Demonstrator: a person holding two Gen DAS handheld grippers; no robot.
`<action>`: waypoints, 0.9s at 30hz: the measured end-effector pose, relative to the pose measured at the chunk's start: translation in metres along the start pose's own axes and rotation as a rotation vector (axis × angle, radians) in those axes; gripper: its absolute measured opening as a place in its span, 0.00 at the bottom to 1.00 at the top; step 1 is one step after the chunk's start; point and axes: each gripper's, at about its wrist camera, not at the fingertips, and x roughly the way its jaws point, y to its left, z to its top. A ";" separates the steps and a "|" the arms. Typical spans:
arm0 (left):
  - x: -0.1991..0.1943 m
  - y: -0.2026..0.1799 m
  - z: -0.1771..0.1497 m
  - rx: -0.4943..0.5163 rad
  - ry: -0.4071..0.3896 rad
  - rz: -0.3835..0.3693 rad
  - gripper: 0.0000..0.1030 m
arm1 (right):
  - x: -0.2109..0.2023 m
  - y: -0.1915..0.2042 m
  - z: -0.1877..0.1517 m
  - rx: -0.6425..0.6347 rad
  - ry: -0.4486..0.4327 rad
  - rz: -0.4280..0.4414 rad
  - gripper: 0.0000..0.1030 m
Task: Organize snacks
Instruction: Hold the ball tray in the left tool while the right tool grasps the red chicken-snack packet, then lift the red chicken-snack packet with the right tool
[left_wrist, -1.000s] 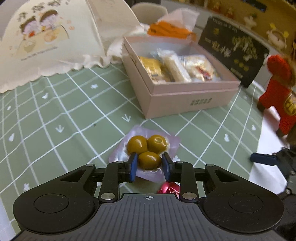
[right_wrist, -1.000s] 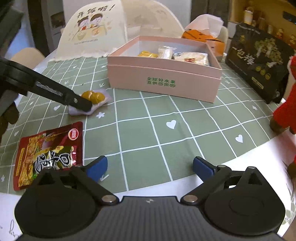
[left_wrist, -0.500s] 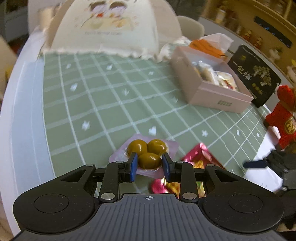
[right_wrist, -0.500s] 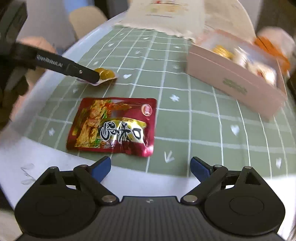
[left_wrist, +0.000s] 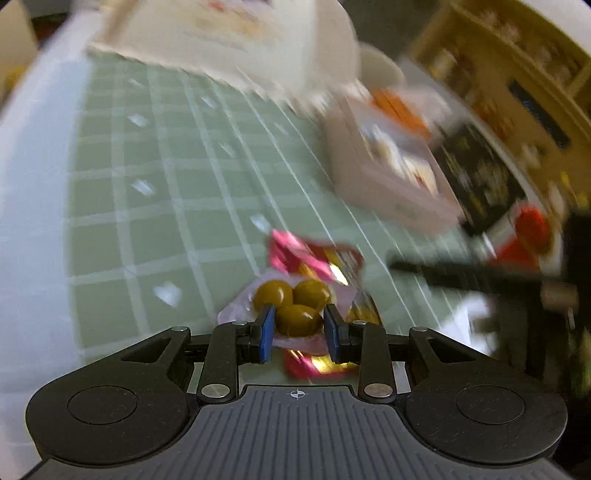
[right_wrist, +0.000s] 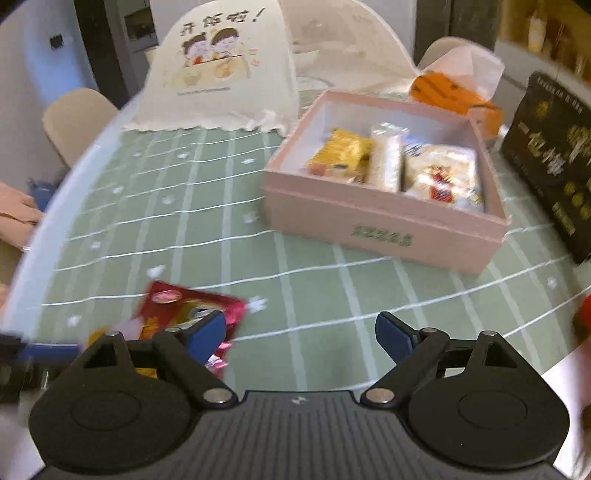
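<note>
In L tool: olive pack, gripped.

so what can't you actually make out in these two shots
- Left wrist view: pink box contents, smeared by motion blur.
- Left wrist view: red snack packet, print blurred, partly behind the olive pack in the left gripper.
- Right wrist view: same red packet, lower part hidden by the right gripper.
- Right wrist view: green print on the box front, too blurred.

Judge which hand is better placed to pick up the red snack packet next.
Right. The right tongs are open and empty, just beside the red snack packet on the table. The left tongs are shut on the olive pack, so they are occupied.
</note>
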 end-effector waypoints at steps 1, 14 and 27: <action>-0.007 0.006 0.005 -0.019 -0.037 0.035 0.29 | 0.001 0.005 -0.003 0.008 0.012 0.014 0.87; -0.041 0.032 0.016 -0.072 -0.173 0.155 0.27 | 0.044 0.099 -0.009 -0.094 0.099 0.069 0.90; -0.020 0.016 0.014 -0.017 -0.099 0.092 0.27 | 0.021 0.062 -0.027 -0.232 0.053 0.082 0.71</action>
